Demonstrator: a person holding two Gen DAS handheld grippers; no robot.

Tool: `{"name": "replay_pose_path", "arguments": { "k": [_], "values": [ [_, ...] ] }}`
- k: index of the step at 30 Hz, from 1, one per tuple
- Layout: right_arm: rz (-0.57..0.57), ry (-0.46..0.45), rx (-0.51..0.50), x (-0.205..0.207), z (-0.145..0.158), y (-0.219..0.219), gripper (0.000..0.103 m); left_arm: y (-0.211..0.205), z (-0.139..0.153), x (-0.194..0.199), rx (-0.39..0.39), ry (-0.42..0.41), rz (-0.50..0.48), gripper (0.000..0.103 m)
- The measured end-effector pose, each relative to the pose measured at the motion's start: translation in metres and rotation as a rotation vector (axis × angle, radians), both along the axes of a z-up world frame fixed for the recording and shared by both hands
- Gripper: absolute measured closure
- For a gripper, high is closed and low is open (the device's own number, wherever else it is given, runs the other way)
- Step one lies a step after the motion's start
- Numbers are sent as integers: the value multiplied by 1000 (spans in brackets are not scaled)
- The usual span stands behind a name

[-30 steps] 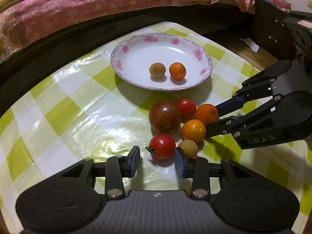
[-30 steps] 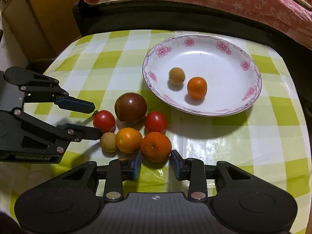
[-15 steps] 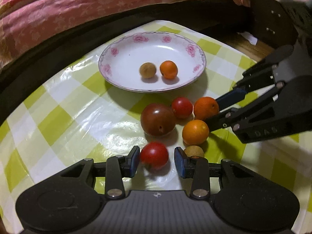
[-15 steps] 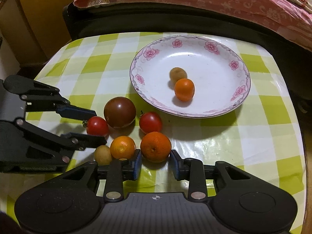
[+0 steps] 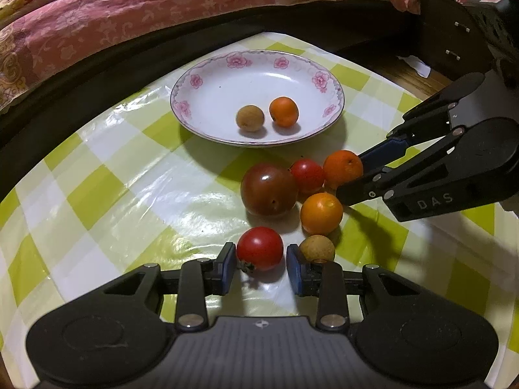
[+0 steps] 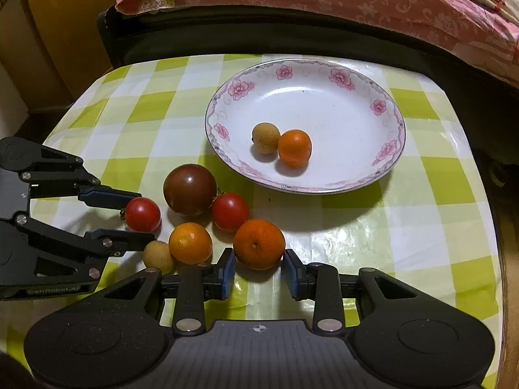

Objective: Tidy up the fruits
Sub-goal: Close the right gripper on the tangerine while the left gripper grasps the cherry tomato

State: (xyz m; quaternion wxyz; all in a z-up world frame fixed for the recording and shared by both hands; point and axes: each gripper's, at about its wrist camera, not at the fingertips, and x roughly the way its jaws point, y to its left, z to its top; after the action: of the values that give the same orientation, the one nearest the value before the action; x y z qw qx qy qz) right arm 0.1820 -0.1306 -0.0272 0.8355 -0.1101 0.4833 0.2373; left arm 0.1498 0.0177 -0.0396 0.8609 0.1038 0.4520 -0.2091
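A white floral plate [image 5: 201, 81] [image 6: 356, 74] holds a longan [image 5: 249, 118] and a small orange [image 5: 283, 111]. On the checked cloth lie a dark tomato [image 5: 268, 189], two red cherry tomatoes, two oranges and a longan [image 5: 317, 249]. My left gripper [image 5: 261, 265] is open with a red cherry tomato [image 5: 259, 248] [image 6: 142, 214] between its fingers. My right gripper [image 6: 258, 271] is open around an orange [image 6: 259, 243] [image 5: 343, 168]; the pads are close beside it.
The other cherry tomato [image 6: 230, 212] and the yellow-orange fruit [image 6: 190, 243] sit between the two grippers. A bed with a pink cover [image 5: 129, 9] runs behind the table. A wooden cabinet [image 6: 55, 32] stands at the back left.
My left gripper has moved forward so the cherry tomato now sits between its fingers. My right gripper has moved in around the orange. Both views have shifted slightly.
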Motion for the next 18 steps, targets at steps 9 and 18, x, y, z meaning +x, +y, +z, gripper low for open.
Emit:
{"name": "replay_pose_path", "arguments": {
  "k": [9, 18],
  "values": [
    [-2, -6, 1, 0, 1, -1, 69, -1, 0, 0, 13, 2, 2, 61],
    [-18, -14, 9, 3, 1, -1, 66, -1, 1, 1, 15, -5, 18, 61]
  ]
}}
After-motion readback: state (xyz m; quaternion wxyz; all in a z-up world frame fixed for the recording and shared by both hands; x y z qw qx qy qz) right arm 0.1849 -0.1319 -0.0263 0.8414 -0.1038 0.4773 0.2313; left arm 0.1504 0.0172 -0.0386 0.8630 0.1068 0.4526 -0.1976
